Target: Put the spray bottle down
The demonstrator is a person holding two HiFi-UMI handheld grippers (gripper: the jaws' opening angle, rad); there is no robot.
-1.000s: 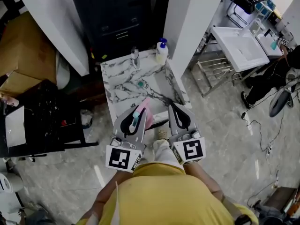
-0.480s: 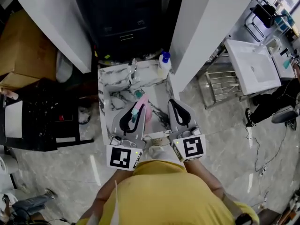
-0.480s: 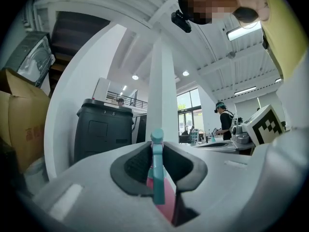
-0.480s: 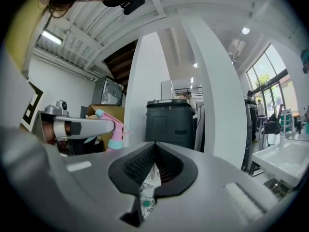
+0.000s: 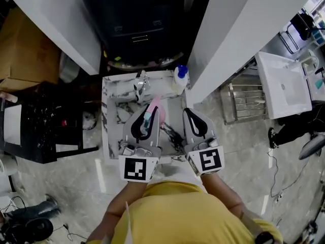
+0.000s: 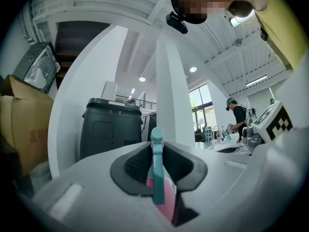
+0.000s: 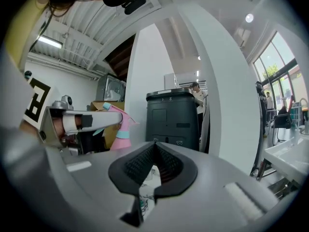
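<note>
A pink spray bottle (image 5: 155, 109) with a teal trigger (image 6: 157, 175) sits between the jaws of my left gripper (image 5: 151, 113), which is shut on it. It hangs over the marble-patterned sink counter (image 5: 112, 117). From the left gripper view the bottle's teal head (image 6: 157, 134) sticks up between the pads. My right gripper (image 5: 190, 113) is beside it on the right, over the counter's right edge, its pads (image 7: 145, 164) meeting at the tip with nothing in them. In the right gripper view the bottle (image 7: 121, 126) shows at the left, in the left gripper (image 7: 79, 122).
A faucet (image 5: 139, 83) and a white soap bottle with a blue pump (image 5: 180, 77) stand at the counter's back. Behind is a black cabinet (image 5: 137, 24) between white pillars (image 5: 228, 39). A black cart (image 5: 45, 126) stands left, a metal rack (image 5: 245, 103) and a white basin (image 5: 284, 85) right.
Both grippers have moved forward together over the marble counter, the bottle still in the left one. The counter now lies right under them.
</note>
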